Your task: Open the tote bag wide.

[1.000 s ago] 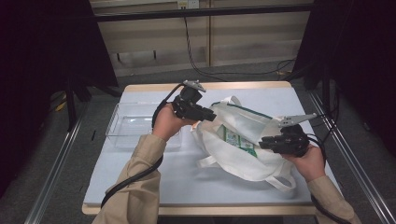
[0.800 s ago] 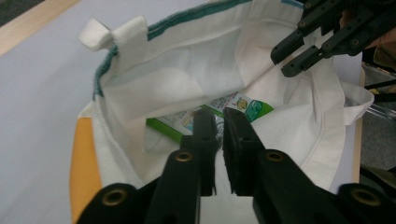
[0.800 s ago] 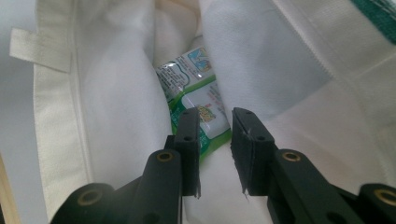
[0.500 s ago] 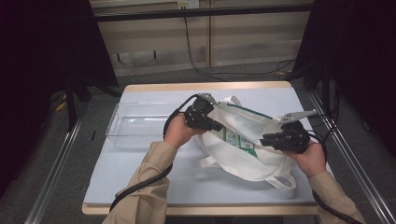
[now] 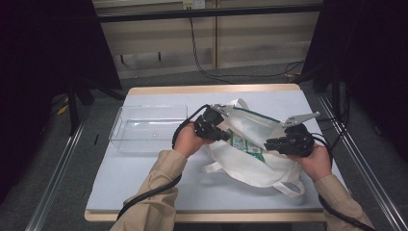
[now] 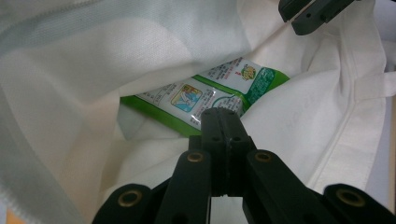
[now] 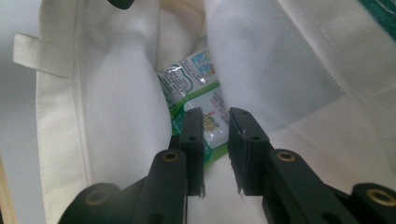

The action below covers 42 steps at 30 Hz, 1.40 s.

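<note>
A white cloth tote bag (image 5: 250,166) lies on its side on the table with its mouth held apart. Inside it lies a green and white printed packet (image 5: 243,143). My left gripper (image 5: 225,137) reaches into the mouth from the left. Its jaws are shut, pressed together, with the tip (image 6: 223,114) just above the packet (image 6: 205,93) and nothing seen between them. My right gripper (image 5: 268,143) comes in from the right, and its jaws have just been closing. A narrow gap remains at its tip (image 7: 215,114), through which the packet (image 7: 191,79) shows, and nothing is pinched.
A clear plastic tray (image 5: 144,126) stands left of the bag. The pale blue table top (image 5: 144,183) has a wooden edge. Metal rails run down both sides, and cables hang by the back wall. The bag's handle loops lie toward the front.
My left hand has moved right and down, from beside the tray into the bag's mouth. The right hand has stayed in place at the bag's right side.
</note>
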Available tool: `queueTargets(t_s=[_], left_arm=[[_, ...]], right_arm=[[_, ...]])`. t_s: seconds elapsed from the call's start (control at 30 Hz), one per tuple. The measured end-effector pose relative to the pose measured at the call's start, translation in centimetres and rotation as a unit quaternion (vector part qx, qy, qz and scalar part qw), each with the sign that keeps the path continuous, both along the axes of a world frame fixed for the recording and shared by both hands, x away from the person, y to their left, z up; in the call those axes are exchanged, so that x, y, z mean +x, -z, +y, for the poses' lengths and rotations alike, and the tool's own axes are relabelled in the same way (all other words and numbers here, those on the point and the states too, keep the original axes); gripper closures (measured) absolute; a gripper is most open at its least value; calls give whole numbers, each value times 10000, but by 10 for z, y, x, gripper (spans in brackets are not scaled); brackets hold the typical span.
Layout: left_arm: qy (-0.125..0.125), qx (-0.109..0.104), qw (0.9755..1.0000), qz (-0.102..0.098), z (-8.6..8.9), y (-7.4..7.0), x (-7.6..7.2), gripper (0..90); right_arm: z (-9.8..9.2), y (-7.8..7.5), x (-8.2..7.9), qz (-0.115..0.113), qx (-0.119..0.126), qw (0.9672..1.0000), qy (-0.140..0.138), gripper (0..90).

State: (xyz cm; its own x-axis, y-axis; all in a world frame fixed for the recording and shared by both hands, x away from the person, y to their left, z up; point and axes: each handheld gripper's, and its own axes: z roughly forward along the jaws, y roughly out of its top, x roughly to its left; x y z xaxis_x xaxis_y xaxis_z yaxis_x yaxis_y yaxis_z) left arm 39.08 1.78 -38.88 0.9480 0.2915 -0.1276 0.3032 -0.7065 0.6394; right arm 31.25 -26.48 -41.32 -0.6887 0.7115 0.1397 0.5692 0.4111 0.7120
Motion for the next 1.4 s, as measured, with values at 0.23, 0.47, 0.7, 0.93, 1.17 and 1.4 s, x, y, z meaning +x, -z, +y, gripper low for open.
queueTargets(t_s=[0.23,0.47,0.7,0.93,1.17,1.4], left_arm=[[-9,11,10000,3,-5,1,-1,900],[2,-29,10000,-41,-5,-6,-4,900],[168,-146,9997,50,-12,-12,-11,900],[174,-81,9998,55,-18,-6,-12,900],[173,-46,9996,221,-27,11,-16,900],[31,120,9999,95,-33,26,-14,900]], right_arm=[[0,0,1,-15,-50,10000,29,781],[-9,-8,3,-96,-66,9999,125,796],[-17,-14,5,-131,-74,9996,240,759],[-17,-17,6,-137,-133,9996,186,760],[-14,-14,11,-91,-146,9998,77,842],[-4,-6,12,-62,-162,9998,-22,846]])
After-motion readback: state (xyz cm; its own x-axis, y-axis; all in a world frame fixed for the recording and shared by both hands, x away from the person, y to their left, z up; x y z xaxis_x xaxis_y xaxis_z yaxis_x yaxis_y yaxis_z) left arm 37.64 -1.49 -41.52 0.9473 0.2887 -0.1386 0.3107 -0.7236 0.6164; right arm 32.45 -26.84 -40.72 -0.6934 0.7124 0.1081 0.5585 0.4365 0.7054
